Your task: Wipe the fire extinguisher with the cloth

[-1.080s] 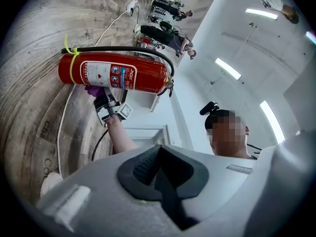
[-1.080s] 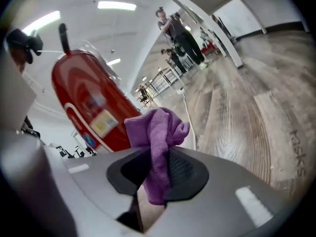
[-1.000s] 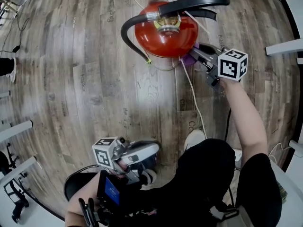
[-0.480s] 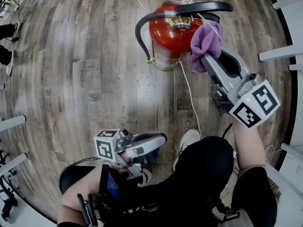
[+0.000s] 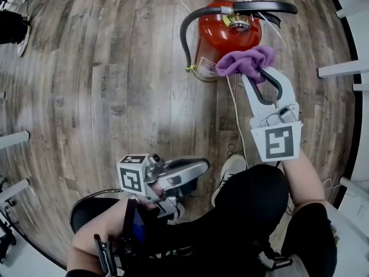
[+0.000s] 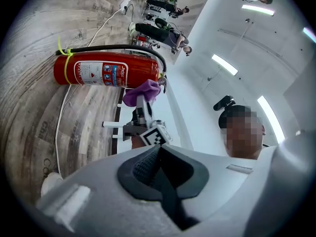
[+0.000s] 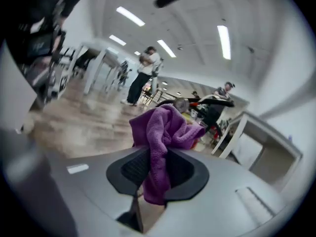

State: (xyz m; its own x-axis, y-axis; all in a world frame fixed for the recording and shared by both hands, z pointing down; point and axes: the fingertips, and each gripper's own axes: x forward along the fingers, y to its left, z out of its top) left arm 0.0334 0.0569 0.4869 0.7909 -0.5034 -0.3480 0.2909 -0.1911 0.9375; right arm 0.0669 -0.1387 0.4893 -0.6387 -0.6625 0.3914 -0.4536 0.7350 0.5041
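Wooden floor boards fill the head view. The red fire extinguisher stands on them at the top middle of the picture. Its black hose curves down its left side and its black handle sits on top.

The right gripper reaches up to it from the lower right. Its jaws are closed on the purple cloth, which bunches out past the tips against the tank's upper right side. I cannot tell if it is touching or only just beside. The left gripper is low in the picture, near the person's lap. Its jaws are shut tight with nothing in them.

What could go wrong? Only a thin fold of cloth sits between the jaws, so hard rubbing might pull it out. Nothing holds the extinguisher, so I think a strong push near the top could tip it over. The loose cloth could also catch on the handle or hose. A white cable lies on the floor by the base.

The head view shows the tank from above, so its label is hidden. The left gripper view shows its whole side, with the label and a yellow tie. The right gripper view shows best how the jaws pinch the cloth, and people standing far off in the room.
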